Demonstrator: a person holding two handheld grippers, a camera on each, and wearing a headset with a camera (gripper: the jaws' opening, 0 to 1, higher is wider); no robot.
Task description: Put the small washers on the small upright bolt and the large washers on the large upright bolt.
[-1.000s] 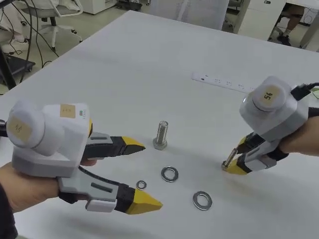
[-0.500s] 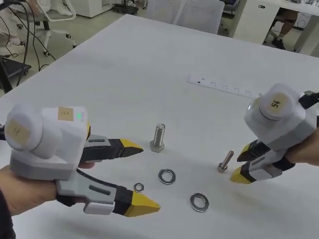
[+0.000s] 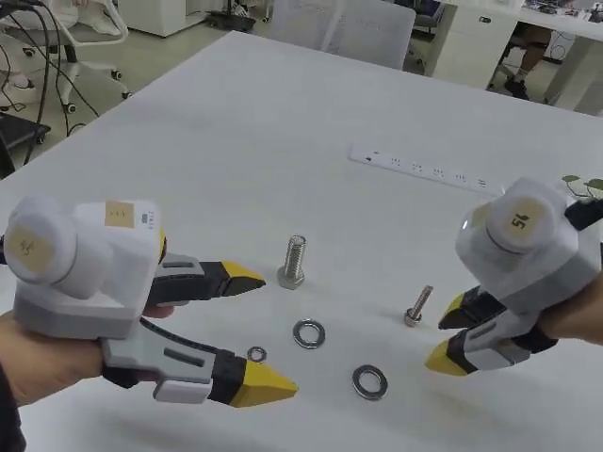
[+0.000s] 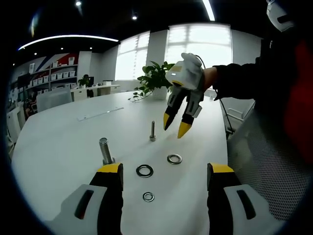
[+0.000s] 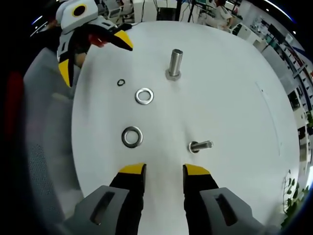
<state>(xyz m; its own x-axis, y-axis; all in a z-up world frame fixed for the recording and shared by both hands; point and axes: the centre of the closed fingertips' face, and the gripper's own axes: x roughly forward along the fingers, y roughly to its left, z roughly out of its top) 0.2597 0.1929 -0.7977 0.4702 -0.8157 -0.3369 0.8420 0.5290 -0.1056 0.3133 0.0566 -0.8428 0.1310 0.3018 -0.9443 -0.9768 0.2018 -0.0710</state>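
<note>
The large bolt (image 3: 293, 262) stands upright on the white table (image 3: 236, 141), with the small bolt (image 3: 417, 306) standing on its head to its right. Two large washers (image 3: 308, 333) (image 3: 369, 381) and one small washer (image 3: 256, 354) lie flat in front of the bolts. My left gripper (image 3: 264, 330) is open just left of the washers, holding nothing. Open and unloaded too, my right gripper (image 3: 443, 331) hovers just right of the small bolt. The left gripper view has the large bolt (image 4: 104, 151), the small bolt (image 4: 152, 131) and the right gripper (image 4: 177, 125).
A white power strip (image 3: 419, 168) lies on the table behind the bolts. Office chairs (image 3: 353, 28) and desks stand beyond the far edge. A potted plant (image 4: 154, 81) sits at the table's end in the left gripper view.
My right gripper, which had its tips at the small bolt, has opened and drawn back to the right and nearer me. The small bolt stays standing. The left gripper has barely moved.
</note>
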